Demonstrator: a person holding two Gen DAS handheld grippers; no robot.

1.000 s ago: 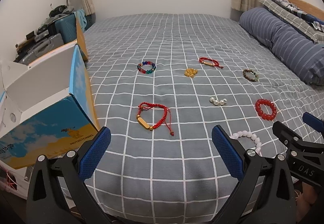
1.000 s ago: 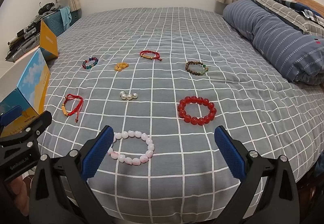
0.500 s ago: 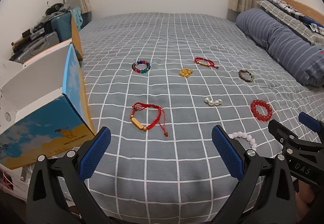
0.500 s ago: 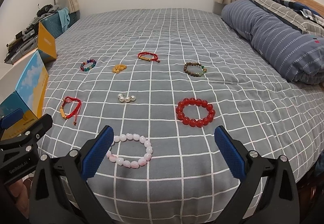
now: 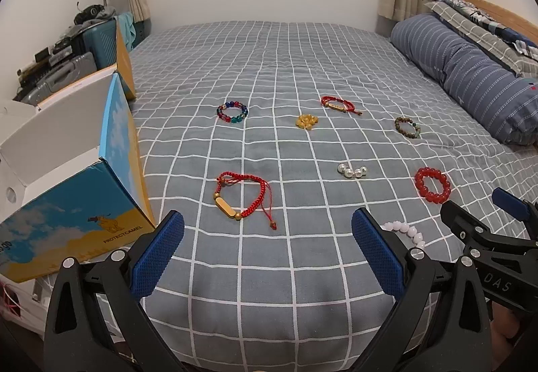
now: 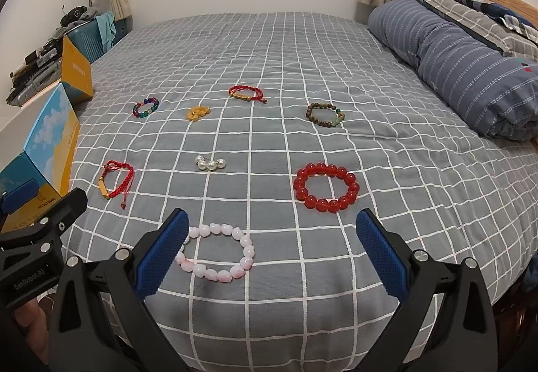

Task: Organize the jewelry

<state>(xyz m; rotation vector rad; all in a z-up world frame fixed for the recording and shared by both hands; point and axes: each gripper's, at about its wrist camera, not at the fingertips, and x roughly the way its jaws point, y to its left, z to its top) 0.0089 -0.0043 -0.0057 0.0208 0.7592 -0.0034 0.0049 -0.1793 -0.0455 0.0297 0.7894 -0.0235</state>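
Observation:
Several bracelets lie on the grey checked bed (image 5: 269,52). A red cord bracelet with a gold bar (image 5: 243,195) lies just ahead of my open, empty left gripper (image 5: 267,251). A pink bead bracelet (image 6: 218,252) lies by the left finger of my open, empty right gripper (image 6: 272,247), with a red bead bracelet (image 6: 325,187) beyond. Farther off lie silver pearls (image 6: 210,163), a yellow cluster (image 6: 197,112), a multicoloured bead bracelet (image 6: 145,107), a second red cord bracelet (image 6: 245,93) and a brown bead bracelet (image 6: 324,115).
An open blue and yellow cardboard box (image 5: 67,170) stands at the bed's left edge. A rolled striped duvet (image 6: 464,69) and pillows lie along the right side. Suitcases and clutter (image 5: 67,56) sit beyond the box at the left wall.
Both grippers have drifted back and slightly up, so the jewelry sits a little farther away in both views. Nothing was picked up.

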